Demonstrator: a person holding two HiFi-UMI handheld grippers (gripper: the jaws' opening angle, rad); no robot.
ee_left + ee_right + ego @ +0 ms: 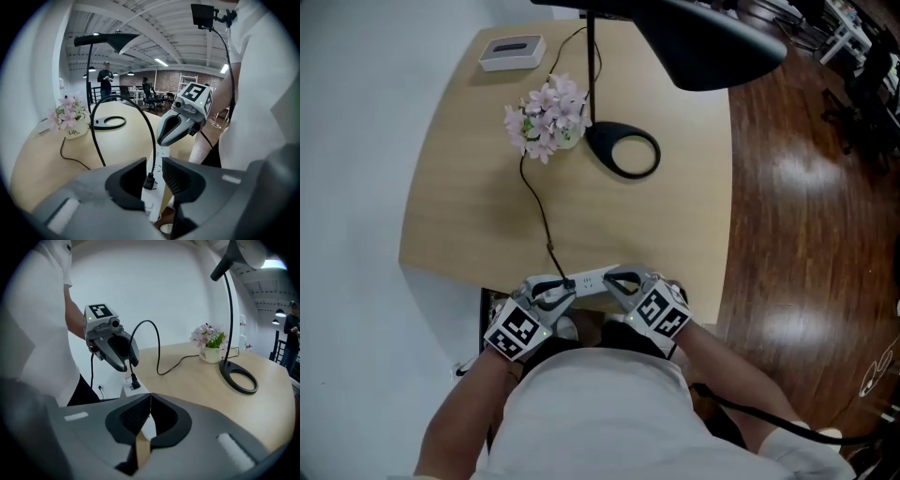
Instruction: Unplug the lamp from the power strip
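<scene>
A white power strip (pixel 592 278) lies at the table's near edge with a black plug (pixel 566 280) in it. The plug's cord (pixel 539 206) runs back past the flowers toward the black lamp (pixel 623 150). My left gripper (pixel 153 176) is open with the plug (pixel 149 180) between its jaws, close to the left pad, and a gap shows on the right. My right gripper (pixel 150 399) is shut, and in the left gripper view its tips (pixel 165 139) rest on top of the strip (pixel 161 152). The right gripper view shows the left gripper (pixel 123 363) just above the plug (pixel 134 383).
A pot of pink flowers (pixel 547 117) stands mid-table beside the lamp's ring base. A white box (pixel 512 52) sits at the far left corner. The lamp head (pixel 703 42) hangs over the table's far right. Wooden floor (pixel 806 234) lies to the right.
</scene>
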